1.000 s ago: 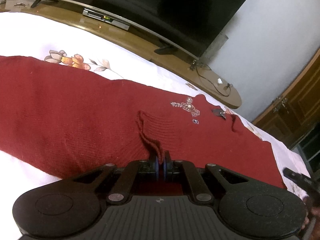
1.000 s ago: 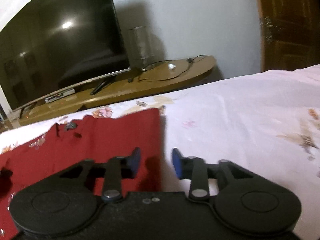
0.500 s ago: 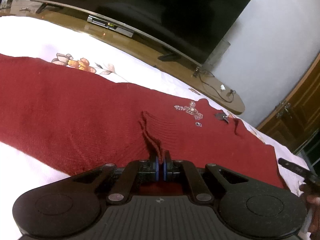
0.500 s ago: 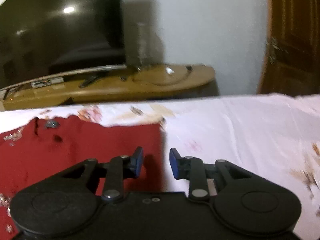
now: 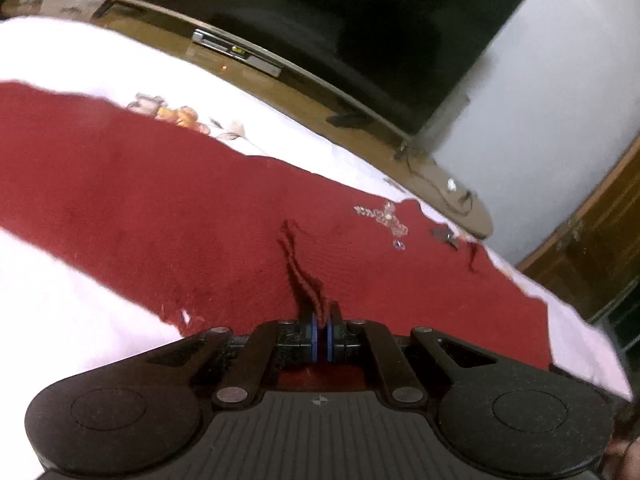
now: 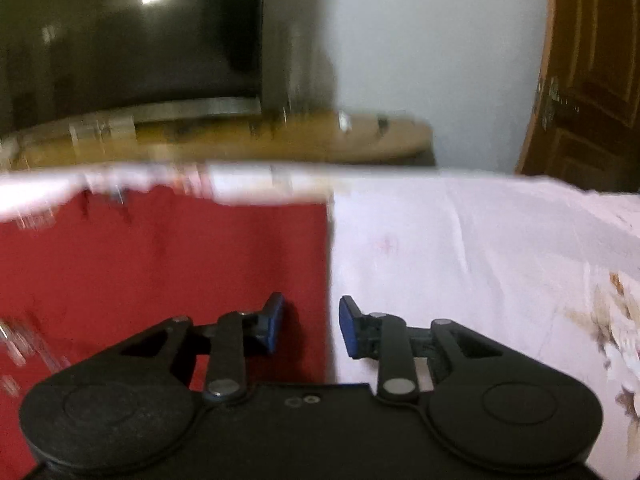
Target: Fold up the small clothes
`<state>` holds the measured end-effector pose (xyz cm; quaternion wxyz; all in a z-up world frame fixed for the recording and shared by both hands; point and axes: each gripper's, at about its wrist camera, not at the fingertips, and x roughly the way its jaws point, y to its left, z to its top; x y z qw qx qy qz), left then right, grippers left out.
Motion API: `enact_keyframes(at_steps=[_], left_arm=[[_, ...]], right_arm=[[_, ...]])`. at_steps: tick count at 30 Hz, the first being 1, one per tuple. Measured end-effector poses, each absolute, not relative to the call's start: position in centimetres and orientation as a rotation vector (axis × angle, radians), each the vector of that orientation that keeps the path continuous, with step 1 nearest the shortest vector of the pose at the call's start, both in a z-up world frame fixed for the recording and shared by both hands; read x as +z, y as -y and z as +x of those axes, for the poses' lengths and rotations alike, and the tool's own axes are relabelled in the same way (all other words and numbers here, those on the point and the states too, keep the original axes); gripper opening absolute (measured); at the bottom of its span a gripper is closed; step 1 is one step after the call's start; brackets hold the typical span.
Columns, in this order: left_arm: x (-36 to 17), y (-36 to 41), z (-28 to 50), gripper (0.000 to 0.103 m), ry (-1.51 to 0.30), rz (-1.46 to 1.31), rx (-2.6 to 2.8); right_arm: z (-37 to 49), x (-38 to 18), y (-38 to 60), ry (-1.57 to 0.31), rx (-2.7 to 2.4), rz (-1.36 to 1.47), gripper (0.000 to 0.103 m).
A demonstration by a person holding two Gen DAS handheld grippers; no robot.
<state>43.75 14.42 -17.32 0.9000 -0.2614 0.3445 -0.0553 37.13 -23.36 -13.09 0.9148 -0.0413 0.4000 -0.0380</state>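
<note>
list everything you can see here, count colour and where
garment: 1, dark red knit, spread flat on the bedsheet, small beadwork near its far edge
bedsheet: 1, white with flower prints, under the garment
tv: 1, black, on the stand beyond the bed
stand: 1, wooden, along the wall behind the bed
set-top box: 1, grey, on the stand under the tv
cables: a few, dark, at the stand's end
door: 1, brown wood, far right
left gripper: 1, black with blue pads, shut on a pinched ridge of the garment
right gripper: 1, black with blue pads, open, fingers straddling the garment's side edge
</note>
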Motion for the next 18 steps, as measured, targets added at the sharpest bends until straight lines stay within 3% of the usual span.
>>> enact_keyframes(at_steps=[3,5,7,8,12,17,18], left_arm=[[-16.9,-14.8,43.6,0.005,-0.721,-0.552,-0.108],[-16.1,-15.5,42.6,0.016,-0.702,-0.523,-0.061],[-15.0,-17.3,40.7,0.086,-0.651,-0.525,-0.003],[-14.5,-18.7,39.3,0.088,-0.593,-0.533,0.028],[-14.2,-26.2,35.6,0.087,-0.548,-0.589,0.131],[-16.9,-37.6,32.5,0.050,-0.501,-0.878,0.328],[-17.6,-39.4,32.0,0.036,-0.480,-0.947,0.342]], right_arm=[[37.4,-13.0,23.7,-0.824,-0.107,-0.050,0.037],[37.2,-12.3,23.8,-0.826,-0.117,-0.025,0.037],[36.3,-11.7,23.5,-0.805,-0.108,-0.035,0.038],[35.6,-11.4,23.4,-0.797,-0.100,-0.045,0.039],[31.9,-10.4,23.4,-0.782,-0.070,-0.034,0.042],[28.6,-10.3,22.7,-0.819,-0.077,0.008,0.042],[28.2,-10.2,22.3,-0.823,-0.081,0.014,0.042]])
